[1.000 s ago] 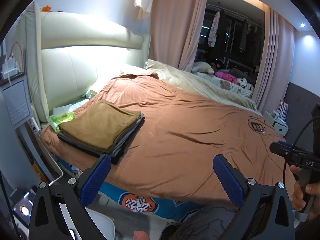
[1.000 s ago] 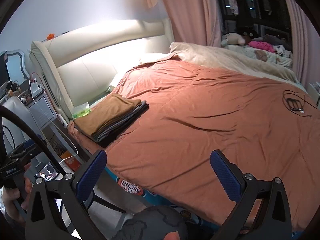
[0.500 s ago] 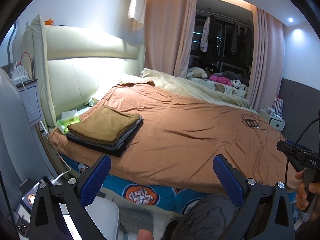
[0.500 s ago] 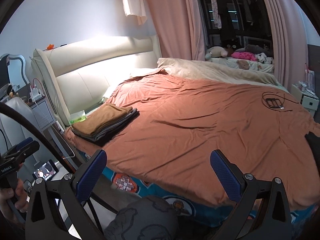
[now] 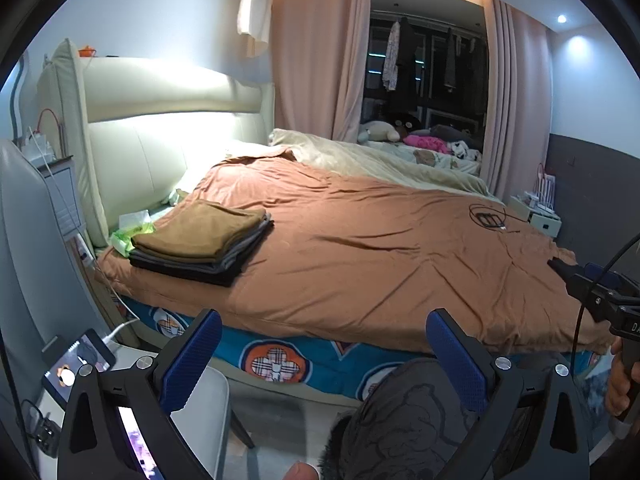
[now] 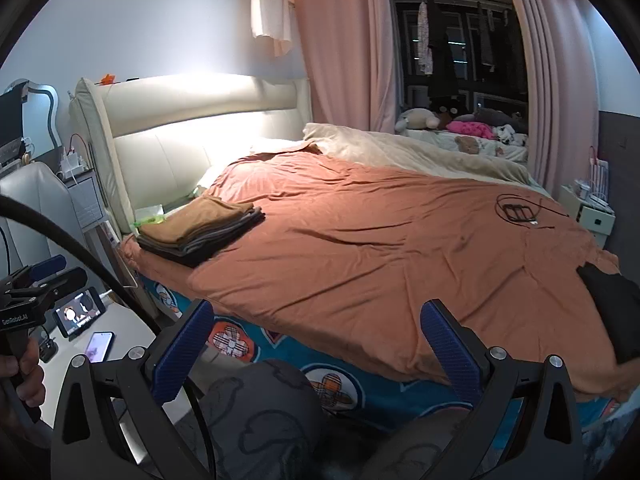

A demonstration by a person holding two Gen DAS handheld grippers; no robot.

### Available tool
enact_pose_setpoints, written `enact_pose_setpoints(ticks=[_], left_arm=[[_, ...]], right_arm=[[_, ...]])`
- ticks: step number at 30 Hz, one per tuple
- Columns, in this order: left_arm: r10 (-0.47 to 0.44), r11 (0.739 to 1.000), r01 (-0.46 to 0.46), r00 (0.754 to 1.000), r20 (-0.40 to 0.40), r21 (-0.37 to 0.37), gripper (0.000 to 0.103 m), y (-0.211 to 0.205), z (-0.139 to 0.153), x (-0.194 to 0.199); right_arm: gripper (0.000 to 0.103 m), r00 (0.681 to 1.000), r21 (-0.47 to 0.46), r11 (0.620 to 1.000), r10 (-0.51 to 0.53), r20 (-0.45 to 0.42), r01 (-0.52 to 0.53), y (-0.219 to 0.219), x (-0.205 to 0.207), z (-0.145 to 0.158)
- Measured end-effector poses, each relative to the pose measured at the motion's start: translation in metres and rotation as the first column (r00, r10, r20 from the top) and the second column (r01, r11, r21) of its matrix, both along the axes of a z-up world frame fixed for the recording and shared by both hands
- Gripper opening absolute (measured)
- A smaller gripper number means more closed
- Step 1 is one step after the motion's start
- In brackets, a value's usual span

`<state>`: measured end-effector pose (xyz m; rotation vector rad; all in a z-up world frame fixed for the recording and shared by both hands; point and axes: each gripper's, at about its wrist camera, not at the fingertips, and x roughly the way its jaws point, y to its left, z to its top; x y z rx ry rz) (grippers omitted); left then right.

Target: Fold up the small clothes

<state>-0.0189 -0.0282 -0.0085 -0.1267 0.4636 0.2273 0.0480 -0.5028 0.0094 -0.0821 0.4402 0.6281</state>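
Tongs spread above the bedside, stack on the bed

Both of my tongs are spread wide with nothing between the pads. My left gripper [image 5: 324,354] and right gripper [image 6: 320,344] hang off the near edge of the bed [image 5: 360,264]. The folded clothes stack [image 5: 202,242], brown piece on top, sits on the bed's near corner by the headboard [image 5: 160,136]. A dark garment [image 6: 612,304] lies at the bed's opposite near corner.

"GenRobot.AI" is printed in white on the black body of the left tool [image 6: 24,316], seen in the right wrist view. "DA", cut off at the frame edge, is read on the right tool [image 5: 624,320]. Nothing else legible.
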Motion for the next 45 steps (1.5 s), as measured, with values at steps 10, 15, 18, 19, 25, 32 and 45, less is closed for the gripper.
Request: enact_pose_setpoints(ticks=[10, 15, 18, 19, 25, 32, 45], left_arm=[[-0.006, 1.0, 0.006, 1.0, 0.018, -0.001, 0.103, -0.009, 0.006, -0.007], [-0.013, 1.0, 0.014, 1.0, 0.019, -0.009, 0.103, -0.011, 0.008, -0.007], [-0.019, 1.0, 0.019, 1.0, 0.015, -0.007, 0.103, -0.014, 0.008, -0.007], [-0.017, 1.0, 0.017, 1.0, 0.015, -0.005, 0.103, -0.015, 0.008, -0.007], [-0.004, 1.0, 0.004, 1.0, 0.021, -0.004, 0.103, -0.015, 0.011, -0.008], [0.018, 1.0, -0.018, 0.999, 0.028, -0.003, 0.103, -0.012, 0.012, -0.014], [0.021, 1.0, -0.021, 0.999, 0.039, 0.003, 0.103, -0.011, 0.016, -0.016]], right_arm=[[0.103, 1.0, -0.003, 1.0, -0.026, 0.001, 0.026, 0.004, -0.003, -0.001], [0.103, 0.998, 0.001, 0.999, -0.043, 0.038, 0.043, 0.003, -0.01, -0.001], [0.103, 0.998, 0.013, 0.999, -0.045, 0.039, 0.045, 0.002, -0.011, -0.003], [0.103, 0.998, 0.014, 0.999, -0.047, 0.037, 0.047, 0.002, -0.01, -0.004], [0.103, 0.998, 0.001, 0.999, -0.041, 0.037, 0.041, 0.006, -0.016, -0.007], [0.103, 0.999, 0.019, 0.999, -0.047, 0.012, 0.047, 0.004, -0.011, -0.008], [0.103, 0.998, 0.041, 0.997, -0.058, -0.002, 0.058, -0.001, -0.011, -0.006]])
